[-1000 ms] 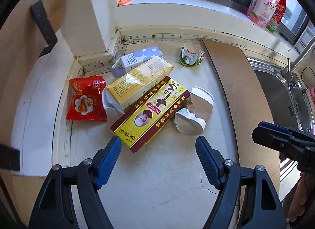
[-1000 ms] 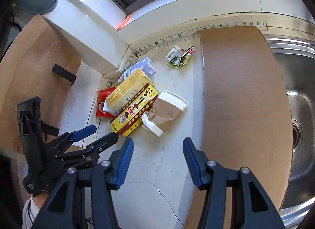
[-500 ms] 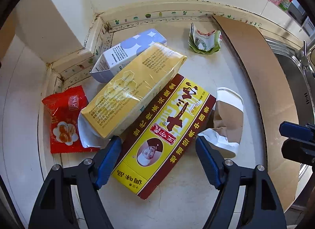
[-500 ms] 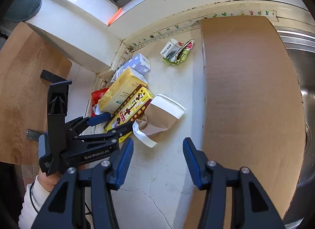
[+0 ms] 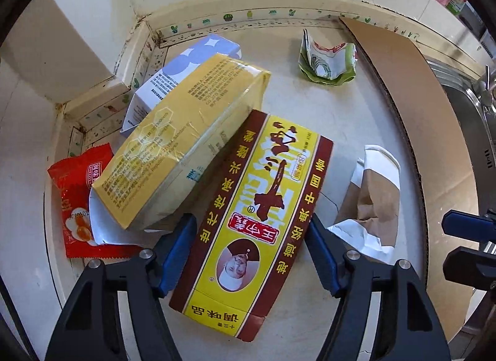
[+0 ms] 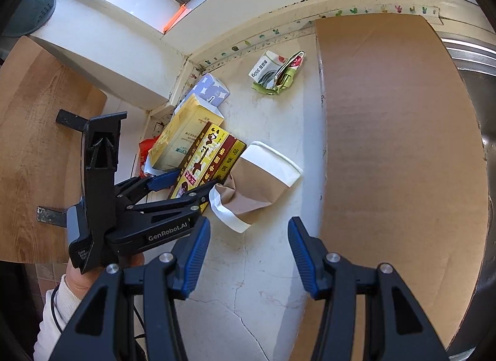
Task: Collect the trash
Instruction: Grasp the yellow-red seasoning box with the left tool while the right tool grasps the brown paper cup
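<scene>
tabletop (image 5: 334, 119): pale stone filling both views; the litter sits bunched in its back corner, at the centre-left of each frame, handy for clearing.
cardboard sheet (image 6: 396, 156): lies flat over the right side, beside the sink.
yellow carton (image 5: 186, 140): leans over the blue-white carton (image 5: 198, 57) and onto the spice box.
spice box (image 5: 257, 221): red and yellow, lower centre of the left view, lying flat on the tabletop; likely first pick.
paper cup (image 5: 375, 193): crushed, just right of the spice box.
red wrapper (image 5: 77, 199): at left, partly under the yellow carton.
green wrapper (image 5: 328, 60): alone, upper right.
left tongs (image 5: 251, 252): straddling the spice box's long sides and closing; firm contact unclear.
right tongs (image 6: 249, 255): spread, empty, waiting near the paper cup.
</scene>
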`<state>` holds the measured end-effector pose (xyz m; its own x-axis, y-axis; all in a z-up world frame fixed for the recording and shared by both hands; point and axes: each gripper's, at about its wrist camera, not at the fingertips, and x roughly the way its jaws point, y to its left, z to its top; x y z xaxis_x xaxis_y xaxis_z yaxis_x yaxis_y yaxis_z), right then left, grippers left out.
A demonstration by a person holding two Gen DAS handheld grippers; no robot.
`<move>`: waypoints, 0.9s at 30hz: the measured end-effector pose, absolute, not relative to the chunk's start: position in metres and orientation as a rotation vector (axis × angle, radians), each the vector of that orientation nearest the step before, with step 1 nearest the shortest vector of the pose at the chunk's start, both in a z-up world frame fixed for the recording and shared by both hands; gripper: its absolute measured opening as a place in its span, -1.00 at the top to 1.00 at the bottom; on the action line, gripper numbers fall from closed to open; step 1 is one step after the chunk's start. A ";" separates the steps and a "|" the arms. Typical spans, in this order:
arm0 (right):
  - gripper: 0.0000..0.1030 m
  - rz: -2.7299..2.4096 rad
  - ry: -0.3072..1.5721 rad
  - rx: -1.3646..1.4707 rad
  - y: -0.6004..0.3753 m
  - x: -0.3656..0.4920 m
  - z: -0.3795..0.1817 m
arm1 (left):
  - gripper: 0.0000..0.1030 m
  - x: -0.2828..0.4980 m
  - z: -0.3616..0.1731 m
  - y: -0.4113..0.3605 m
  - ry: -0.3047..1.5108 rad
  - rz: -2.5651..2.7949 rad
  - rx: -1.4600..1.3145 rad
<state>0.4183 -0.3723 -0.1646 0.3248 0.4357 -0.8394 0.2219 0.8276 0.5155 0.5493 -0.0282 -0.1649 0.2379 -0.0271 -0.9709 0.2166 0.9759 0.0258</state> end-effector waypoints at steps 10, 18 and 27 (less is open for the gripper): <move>-0.16 0.109 1.321 0.715 -0.360 0.439 -0.181 | -0.23 0.512 -0.148 -0.010 1.272 -0.023 0.082; -0.21 -0.039 1.356 0.827 -0.356 0.458 -0.205 | -0.23 0.466 -0.123 0.008 1.190 0.071 0.028; -0.20 -0.130 1.348 0.593 -0.313 0.481 -0.202 | -0.23 0.423 -0.112 0.029 1.175 0.072 -0.053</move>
